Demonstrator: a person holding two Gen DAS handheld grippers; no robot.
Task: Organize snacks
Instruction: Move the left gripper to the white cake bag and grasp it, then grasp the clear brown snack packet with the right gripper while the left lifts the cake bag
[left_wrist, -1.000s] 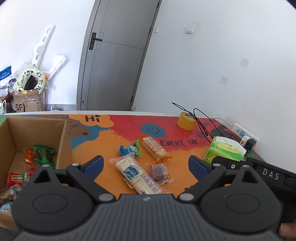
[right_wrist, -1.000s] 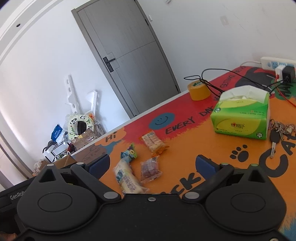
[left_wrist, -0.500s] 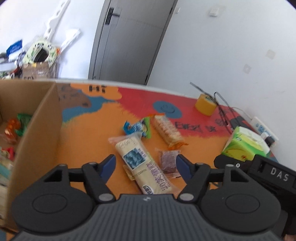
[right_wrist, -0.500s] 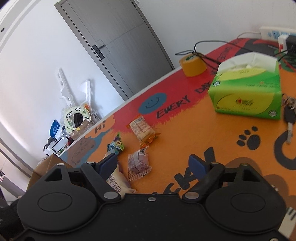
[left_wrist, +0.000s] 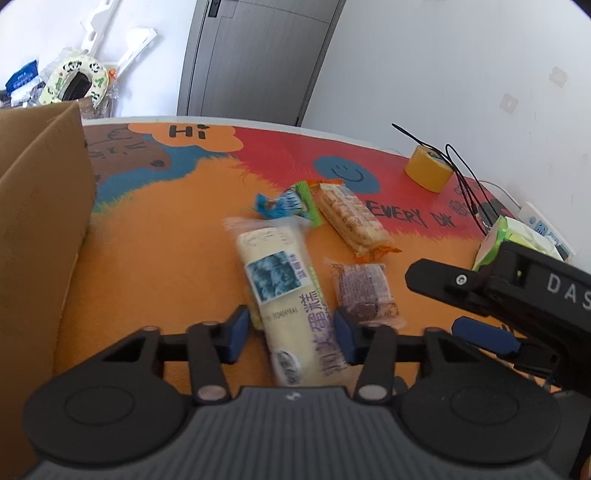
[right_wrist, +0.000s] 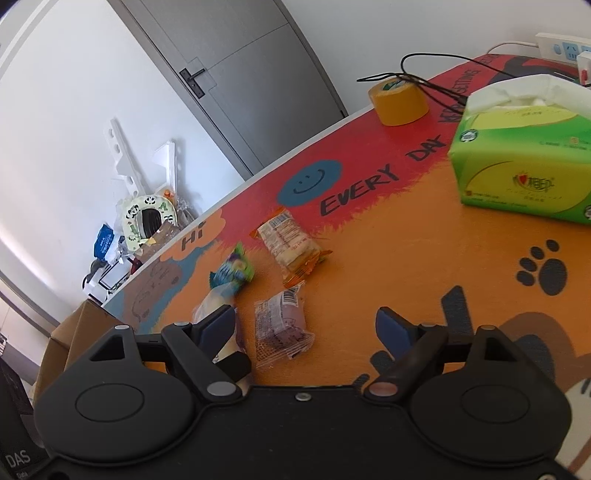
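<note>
Several snacks lie on the colourful mat. My left gripper (left_wrist: 290, 338) is open, its blue pads on either side of the long cream cake pack (left_wrist: 284, 291), not clearly touching it. Beside it lie a small purple-brown pack (left_wrist: 364, 290), an orange biscuit pack (left_wrist: 349, 218) and a blue-green candy bag (left_wrist: 286, 205). My right gripper (right_wrist: 306, 328) is open around the purple-brown pack (right_wrist: 282, 325); its left pad is close to the cream pack (right_wrist: 210, 308). The biscuit pack (right_wrist: 288, 247) and candy bag (right_wrist: 232, 271) lie farther off. The right gripper also shows in the left wrist view (left_wrist: 484, 334).
A cardboard box (left_wrist: 40, 229) stands at the left, its wall close to the left gripper. A yellow tape roll (left_wrist: 428, 171), black cables (left_wrist: 465, 181), a power strip (right_wrist: 561, 46) and a green tissue box (right_wrist: 524, 162) sit at the far right.
Both grippers have moved down and forward toward the snacks. The left jaws have narrowed around the cream pack. The right gripper now straddles the purple-brown pack.
</note>
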